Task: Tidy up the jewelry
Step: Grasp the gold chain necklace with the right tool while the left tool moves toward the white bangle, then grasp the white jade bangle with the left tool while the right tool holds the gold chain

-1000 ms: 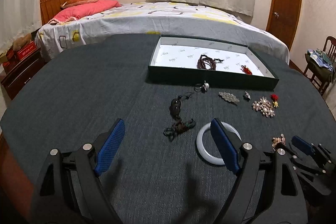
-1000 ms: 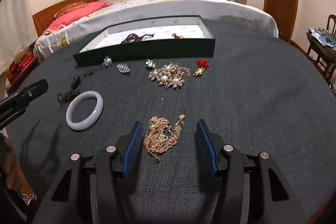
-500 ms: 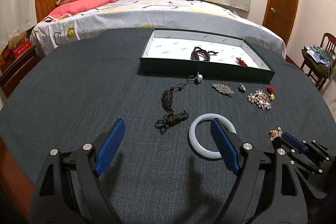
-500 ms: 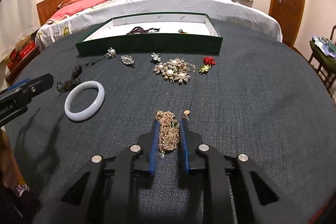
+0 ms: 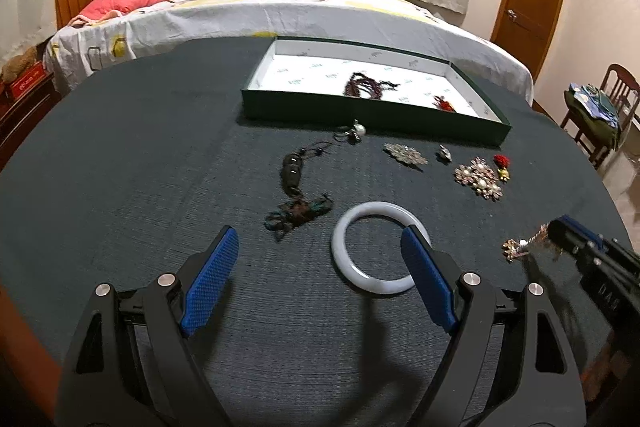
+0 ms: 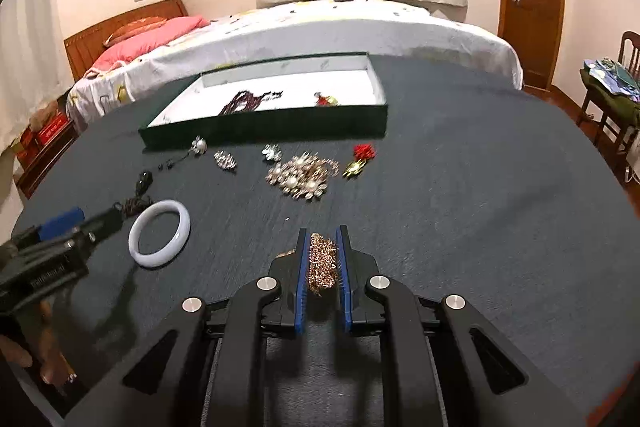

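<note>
We see the right gripper w/ its blue pads pinching a bunched gold chain just above the dark cloth of the table; in the left wrist view part of the chain dangles past its tip. Our left gripper hangs w/ fingers spread wide, nothing btwn them, its right finger crossing the near-right rim of the white bangle. Farther off lie a dark beaded cord w/ tassel, a pearl piece, a silver brooch, a small crystal pin, a pearl-and-stone cluster and a red rose pin. At the far side, the green tray holds a dark red bead strand and a small red item.
</note>
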### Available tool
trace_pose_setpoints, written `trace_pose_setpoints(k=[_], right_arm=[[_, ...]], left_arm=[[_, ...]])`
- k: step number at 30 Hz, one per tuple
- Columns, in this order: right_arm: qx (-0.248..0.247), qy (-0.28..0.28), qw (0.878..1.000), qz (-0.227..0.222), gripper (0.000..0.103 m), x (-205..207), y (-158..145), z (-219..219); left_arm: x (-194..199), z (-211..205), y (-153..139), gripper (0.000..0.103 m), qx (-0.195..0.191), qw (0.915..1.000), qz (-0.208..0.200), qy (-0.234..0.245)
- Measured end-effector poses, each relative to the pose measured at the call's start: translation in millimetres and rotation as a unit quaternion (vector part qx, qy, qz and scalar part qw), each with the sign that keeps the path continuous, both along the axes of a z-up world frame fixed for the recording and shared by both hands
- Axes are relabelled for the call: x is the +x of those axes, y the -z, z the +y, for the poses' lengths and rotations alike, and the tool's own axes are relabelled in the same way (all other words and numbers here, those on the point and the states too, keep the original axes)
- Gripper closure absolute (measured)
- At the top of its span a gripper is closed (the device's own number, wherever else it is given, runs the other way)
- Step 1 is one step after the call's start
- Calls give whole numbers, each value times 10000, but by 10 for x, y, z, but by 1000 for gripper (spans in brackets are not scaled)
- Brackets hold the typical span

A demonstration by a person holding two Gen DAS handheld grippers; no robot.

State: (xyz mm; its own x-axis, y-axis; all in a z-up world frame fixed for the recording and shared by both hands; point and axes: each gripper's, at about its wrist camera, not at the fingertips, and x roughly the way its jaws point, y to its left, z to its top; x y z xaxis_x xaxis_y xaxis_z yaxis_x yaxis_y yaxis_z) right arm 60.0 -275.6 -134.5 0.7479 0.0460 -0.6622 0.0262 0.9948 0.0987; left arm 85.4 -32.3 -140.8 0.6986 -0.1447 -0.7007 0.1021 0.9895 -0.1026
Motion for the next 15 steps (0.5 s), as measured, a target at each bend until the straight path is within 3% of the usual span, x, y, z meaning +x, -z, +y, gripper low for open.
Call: trace_pose_setpoints(k=[7, 15], right_arm=[[155, 32, 9999, 3, 89, -9, 1, -105], [301, 6, 9995, 45, 89, -14, 55, -160]], left_arm=[[93, -219, 83, 22, -116, 9994, 220, 250], [214, -450, 227, 22, 149, 9983, 433, 351]])
